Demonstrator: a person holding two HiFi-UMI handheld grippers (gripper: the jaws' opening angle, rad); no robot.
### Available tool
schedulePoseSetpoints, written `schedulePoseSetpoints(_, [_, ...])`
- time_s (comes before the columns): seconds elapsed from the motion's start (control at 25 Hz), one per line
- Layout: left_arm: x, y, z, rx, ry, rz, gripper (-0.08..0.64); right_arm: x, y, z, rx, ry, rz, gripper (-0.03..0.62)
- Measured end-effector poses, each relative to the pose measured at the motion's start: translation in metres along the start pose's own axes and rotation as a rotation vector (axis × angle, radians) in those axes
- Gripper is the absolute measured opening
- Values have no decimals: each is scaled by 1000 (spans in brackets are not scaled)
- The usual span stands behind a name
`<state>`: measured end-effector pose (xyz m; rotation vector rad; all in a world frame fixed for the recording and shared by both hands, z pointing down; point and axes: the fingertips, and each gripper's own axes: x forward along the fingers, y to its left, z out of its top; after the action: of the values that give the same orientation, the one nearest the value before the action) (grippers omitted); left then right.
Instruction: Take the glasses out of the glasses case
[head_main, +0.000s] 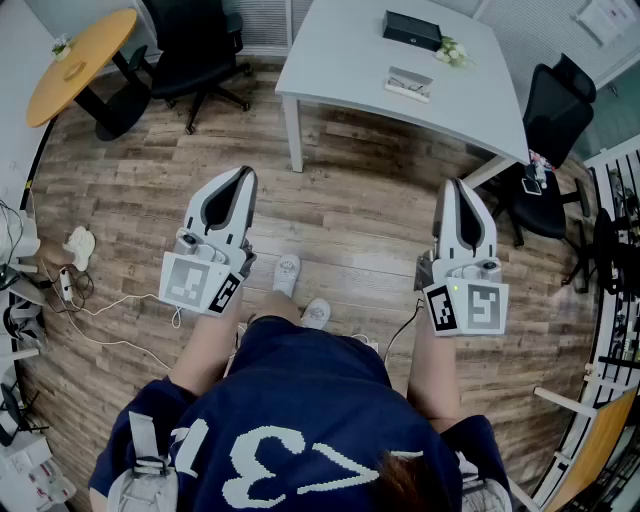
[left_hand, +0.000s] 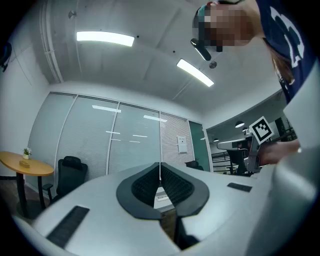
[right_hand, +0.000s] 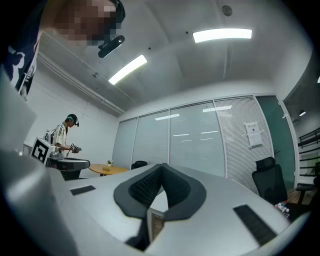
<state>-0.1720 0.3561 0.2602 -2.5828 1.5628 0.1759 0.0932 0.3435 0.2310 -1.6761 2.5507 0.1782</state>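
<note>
Left tool (head_main: 241, 178), right tool (head_main: 457, 188): both closed, empty. You should approach the counter (head_main: 340, 55) and open your jaws squarely before the black case (head_main: 412, 30).

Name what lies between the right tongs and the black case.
In the head view: wood floor, then the white table, with a small pale flat object just before the black case.

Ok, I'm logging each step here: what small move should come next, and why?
Probably step toward the white table: both the left tool and right tool are shut, empty and held over the floor, well short of the black case on it.
</note>
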Motion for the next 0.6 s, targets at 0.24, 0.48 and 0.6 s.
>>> schedulePoseSetpoints(0.24, [16, -5, 2, 2, -3, -18, 20, 4, -9, 6, 9, -39, 5, 26])
schedulePoseSetpoints(0.48, [28, -6, 0, 12, 4, -23, 20, 8, -17, 8, 34, -56, 13, 26])
schedulePoseSetpoints(0.6, [38, -3, -3, 12, 10, -28, 20, 19, -21, 6, 45, -55, 14, 26])
